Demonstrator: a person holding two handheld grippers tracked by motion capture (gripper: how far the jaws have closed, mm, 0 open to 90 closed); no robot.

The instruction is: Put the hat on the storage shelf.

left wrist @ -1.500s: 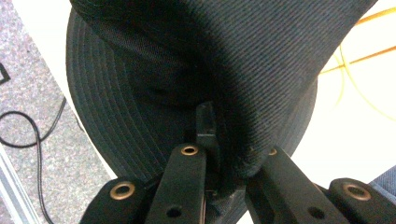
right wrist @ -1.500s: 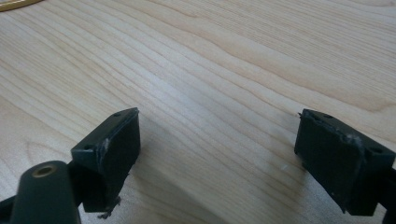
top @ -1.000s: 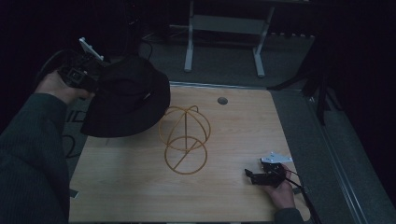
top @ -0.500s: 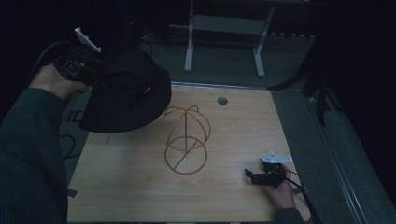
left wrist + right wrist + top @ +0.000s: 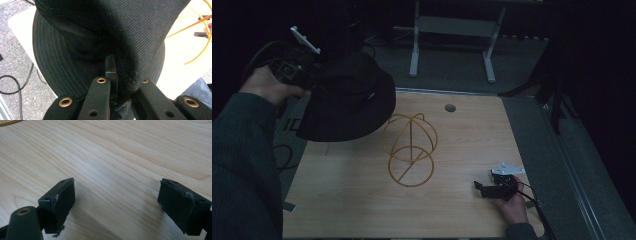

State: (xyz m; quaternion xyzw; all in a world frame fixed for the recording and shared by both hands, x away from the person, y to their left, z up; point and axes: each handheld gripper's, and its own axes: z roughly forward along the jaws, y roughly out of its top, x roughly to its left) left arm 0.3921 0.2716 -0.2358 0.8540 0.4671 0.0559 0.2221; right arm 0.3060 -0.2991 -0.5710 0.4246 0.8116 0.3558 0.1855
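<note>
A black bucket hat (image 5: 349, 100) hangs in the air over the table's far left corner. My left gripper (image 5: 304, 80) is shut on its brim. In the left gripper view the jaws pinch the dark fabric of the hat (image 5: 105, 37) where my left gripper (image 5: 117, 75) closes. A gold wire hat stand (image 5: 409, 149) with a domed top and ring base stands on the wooden table (image 5: 462, 135), just right of the hat. My right gripper (image 5: 484, 190) rests open on the table near the front right, with bare wood between its fingers (image 5: 62, 195).
A round cable hole (image 5: 450, 107) sits near the table's far edge. Black cables (image 5: 282, 150) lie on the floor to the left. A grey mat (image 5: 552, 165) runs along the table's right side. White desk legs (image 5: 414, 40) stand beyond the table.
My left gripper has carried the hat slightly up and to the right, nearer the wire stand. The right gripper has stayed still.
</note>
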